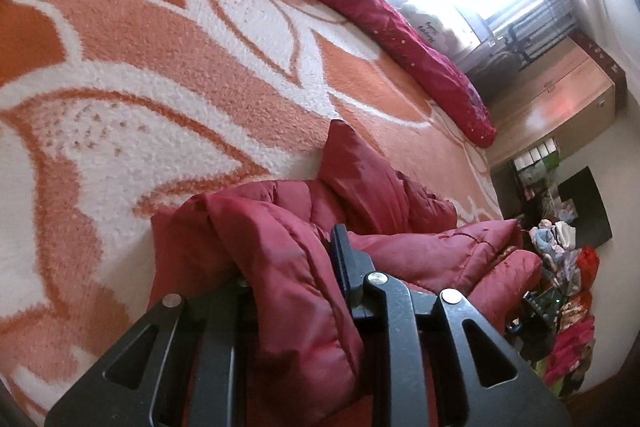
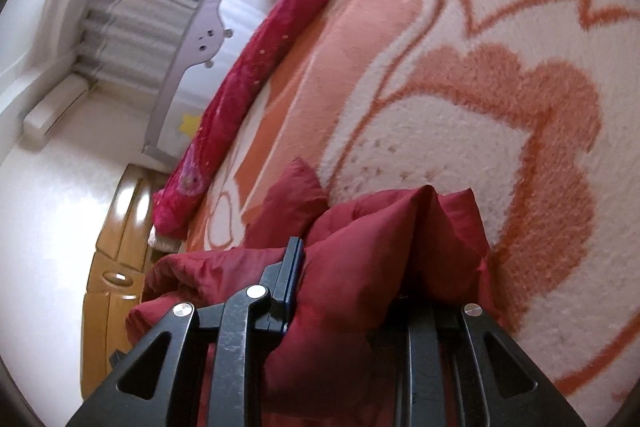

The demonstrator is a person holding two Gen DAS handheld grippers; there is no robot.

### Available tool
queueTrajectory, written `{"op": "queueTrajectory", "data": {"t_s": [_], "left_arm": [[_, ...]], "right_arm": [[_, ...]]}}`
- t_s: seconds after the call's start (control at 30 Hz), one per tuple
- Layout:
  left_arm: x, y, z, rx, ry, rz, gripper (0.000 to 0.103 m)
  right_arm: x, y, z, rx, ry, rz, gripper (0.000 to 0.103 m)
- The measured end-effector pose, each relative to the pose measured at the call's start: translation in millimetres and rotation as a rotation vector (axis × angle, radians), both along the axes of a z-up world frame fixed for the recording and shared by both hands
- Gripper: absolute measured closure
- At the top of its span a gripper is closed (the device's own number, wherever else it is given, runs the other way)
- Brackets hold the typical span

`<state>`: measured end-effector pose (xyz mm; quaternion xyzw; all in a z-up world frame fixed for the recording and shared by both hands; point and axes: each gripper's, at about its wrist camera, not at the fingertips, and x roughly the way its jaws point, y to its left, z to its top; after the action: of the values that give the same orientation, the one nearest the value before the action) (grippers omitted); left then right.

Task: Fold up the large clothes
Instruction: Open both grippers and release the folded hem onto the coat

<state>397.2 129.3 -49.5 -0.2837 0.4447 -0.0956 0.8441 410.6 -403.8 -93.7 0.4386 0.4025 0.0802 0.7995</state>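
Above the fleecy orange-and-white patterned blanket point(image 1: 168, 67), the padded dark-red quilted jacket point(image 1: 288, 251) hangs bunched between both tools: the left gripper point(image 1: 288, 275) and the right gripper point(image 2: 352, 267) each have their jaws clamped on a fold of its fabric.

Each tool, left tool point(image 1: 296, 267) and right tool point(image 2: 344, 267), is matte black metal: slotted linkage arms with triangular cut-outs, round silver pivot screws, and a dark blue finger pad.
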Motion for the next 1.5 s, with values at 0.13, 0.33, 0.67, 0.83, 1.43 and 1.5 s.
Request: {"op": "queueTrajectory", "data": {"t_s": [0.13,0.33,0.67,0.83,1.43,1.5], "left_arm": [[1,2,4,-0.003,-0.004,-0.006,0.082],[-22,12,32,0.008,-0.065,-0.021,0.073],[-92,-13,70,0.055,-0.157,-0.092,0.063],[-86,-81,52,0.203,-0.123,-0.238,0.063],[-35,-111,-5,0.282,0.007,-0.164,0.063],[-33,-113,-5,0.293,0.007,-0.168,0.063]], "right_arm": [[12,4,-6,-0.029,0.009,0.002,0.078],[26,13,-9,-0.066,0.009,0.029,0.078],[35,16,-15,-0.102,0.023,0.021,0.077],[42,19,-14,-0.121,0.038,0.033,0.074],[-39,51,74,-0.251,-0.175,0.258,0.032],[-36,88,61,-0.388,-0.133,0.376,0.033]]}}
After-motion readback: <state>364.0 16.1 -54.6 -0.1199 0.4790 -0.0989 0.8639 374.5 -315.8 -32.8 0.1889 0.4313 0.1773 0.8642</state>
